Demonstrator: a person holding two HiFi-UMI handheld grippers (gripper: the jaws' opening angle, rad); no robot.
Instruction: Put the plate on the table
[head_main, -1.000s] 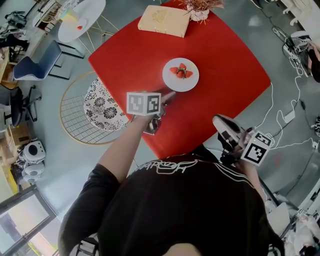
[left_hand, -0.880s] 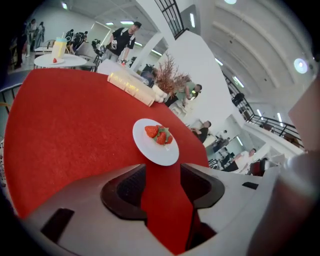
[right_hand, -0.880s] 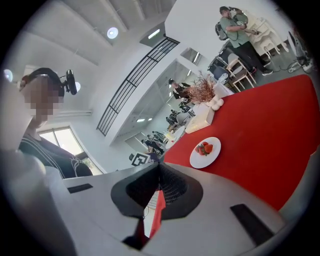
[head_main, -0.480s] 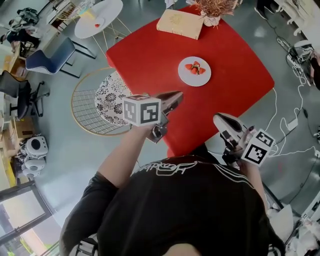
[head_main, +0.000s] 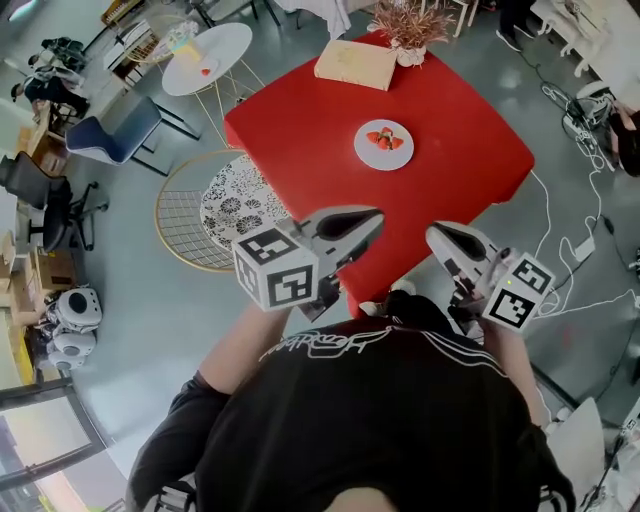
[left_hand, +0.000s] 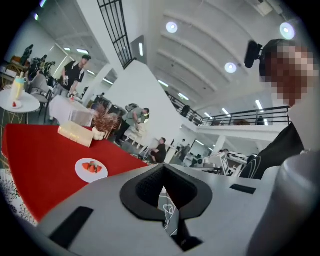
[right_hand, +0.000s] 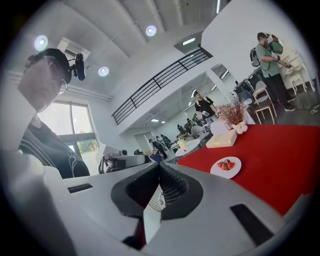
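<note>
A white plate (head_main: 384, 145) with cut strawberries rests on the red table (head_main: 300, 130), a little beyond its middle; it also shows as the plate (left_hand: 91, 170) in the left gripper view and the plate (right_hand: 226, 167) in the right gripper view. My left gripper (head_main: 375, 218) hangs over the table's near corner, well short of the plate, shut with nothing between its jaws (left_hand: 163, 168). My right gripper (head_main: 432, 236) sits beside it off the table's near edge, also shut and empty (right_hand: 160, 165).
A cream box (head_main: 355, 63) and a vase of dried flowers (head_main: 408, 25) stand at the table's far edge. A round wire chair with a patterned cushion (head_main: 225, 205) is at the left, a white side table (head_main: 208, 58) beyond. Cables (head_main: 580, 240) lie on the floor at the right.
My left gripper has drawn back from the plate's near edge toward my body and now looks shut. The plate stays on the table. The right gripper has hardly moved.
</note>
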